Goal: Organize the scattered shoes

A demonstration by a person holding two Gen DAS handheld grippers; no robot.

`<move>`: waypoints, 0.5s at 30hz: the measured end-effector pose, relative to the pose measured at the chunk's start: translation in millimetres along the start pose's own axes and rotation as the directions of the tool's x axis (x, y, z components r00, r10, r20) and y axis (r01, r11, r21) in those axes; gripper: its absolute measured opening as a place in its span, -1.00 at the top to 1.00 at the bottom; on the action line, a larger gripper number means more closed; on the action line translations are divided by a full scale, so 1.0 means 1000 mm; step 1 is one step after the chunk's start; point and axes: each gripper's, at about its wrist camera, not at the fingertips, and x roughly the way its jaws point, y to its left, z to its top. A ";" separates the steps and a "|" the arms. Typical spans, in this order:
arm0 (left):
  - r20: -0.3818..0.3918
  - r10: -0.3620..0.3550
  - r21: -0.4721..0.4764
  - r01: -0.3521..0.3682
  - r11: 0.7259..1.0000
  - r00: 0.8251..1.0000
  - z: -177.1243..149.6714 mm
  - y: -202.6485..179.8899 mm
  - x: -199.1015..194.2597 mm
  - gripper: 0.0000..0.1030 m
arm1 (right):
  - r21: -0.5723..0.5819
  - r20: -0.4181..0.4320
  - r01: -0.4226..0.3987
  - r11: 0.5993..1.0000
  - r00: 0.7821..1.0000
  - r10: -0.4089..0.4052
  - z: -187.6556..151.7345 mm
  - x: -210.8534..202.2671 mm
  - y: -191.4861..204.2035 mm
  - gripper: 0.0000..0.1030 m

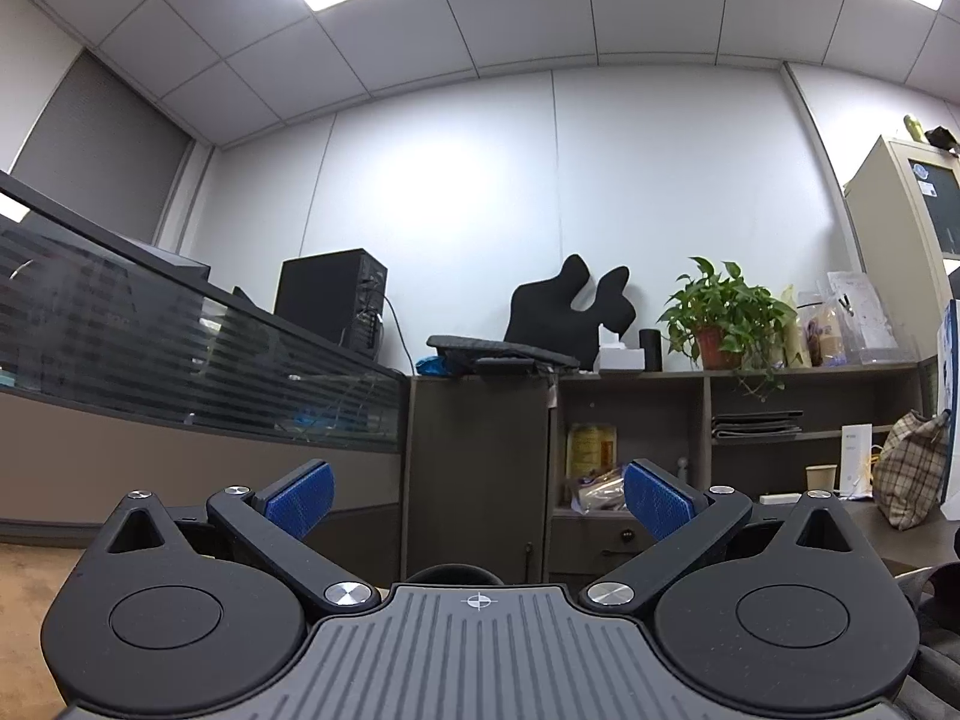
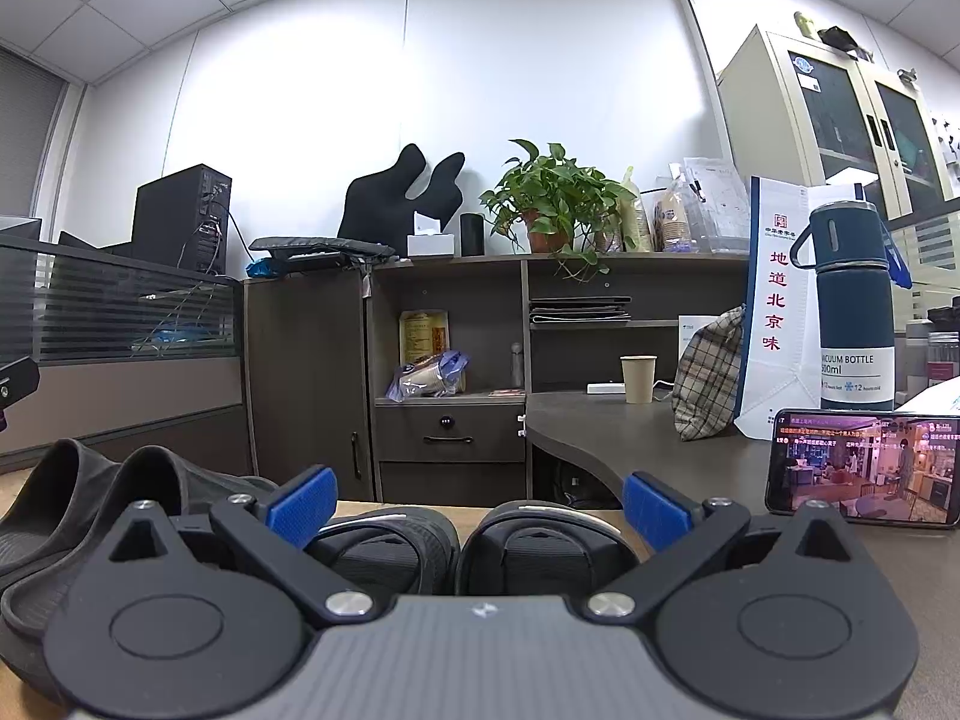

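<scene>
The left gripper (image 1: 478, 495) is seen with its blue pads (image 1: 300, 498) spread apart and nothing held; no shoe is shown in its view, only a dark cabinet (image 1: 477, 468) at centre frame. The right gripper (image 2: 480, 501) is likewise spread wide and empty. Between and below its fingers, at lower centre, a pair of dark strapped sandals (image 2: 462, 546) is seen side by side. At lower left, two grey slippers (image 2: 78, 498) are observed together. A lit phone (image 2: 864, 468) is propped at right.
</scene>
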 end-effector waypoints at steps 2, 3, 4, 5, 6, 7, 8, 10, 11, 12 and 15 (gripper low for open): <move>0.003 0.000 0.000 0.000 1.000 1.000 0.000 0.000 0.000 -1.00 | 0.000 0.000 0.000 1.000 1.000 0.000 0.000 0.001 0.000 -1.00; 0.007 -0.003 0.001 0.003 1.000 1.000 0.000 0.000 -0.001 -1.00 | 0.000 0.000 0.000 1.000 1.000 0.000 0.001 0.002 0.000 -1.00; 0.009 -0.004 0.002 0.004 1.000 1.000 -0.001 0.000 -0.001 -1.00 | 0.000 0.001 0.000 1.000 1.000 0.000 -0.002 0.001 0.000 -1.00; 0.011 -0.004 0.002 0.004 1.000 1.000 -0.001 0.000 -0.002 -1.00 | 0.000 0.001 0.000 1.000 1.000 0.000 -0.002 0.001 0.000 -1.00; 0.014 -0.006 0.002 0.006 1.000 1.000 -0.001 0.000 -0.003 -1.00 | 0.000 0.001 0.000 1.000 1.000 0.000 -0.002 0.002 -0.001 -1.00; 0.015 -0.007 0.002 0.007 1.000 1.000 -0.001 0.000 -0.003 -1.00 | 0.000 0.001 -0.001 1.000 1.000 0.001 -0.001 0.002 -0.001 -1.00; 0.016 -0.007 0.003 0.007 1.000 1.000 -0.001 0.000 -0.003 -1.00 | 0.000 0.001 0.000 1.000 1.000 0.000 -0.003 0.001 0.000 -1.00; 0.016 -0.007 0.003 0.007 1.000 1.000 -0.001 0.000 -0.003 -1.00 | 0.000 0.001 0.000 1.000 1.000 0.000 -0.004 0.001 0.000 -1.00; 0.016 -0.008 0.004 0.008 1.000 1.000 -0.001 0.000 -0.003 -1.00 | 0.000 0.000 0.000 1.000 1.000 0.000 -0.004 0.001 0.000 -1.00; 0.016 -0.009 0.005 0.009 1.000 1.000 -0.002 -0.001 -0.003 -1.00 | 0.001 0.001 0.000 1.000 1.000 0.000 -0.004 0.000 0.000 -1.00; 0.017 -0.009 0.008 0.009 1.000 1.000 -0.002 -0.001 -0.003 -1.00 | 0.001 0.000 0.003 1.000 1.000 -0.003 -0.004 -0.001 0.004 -1.00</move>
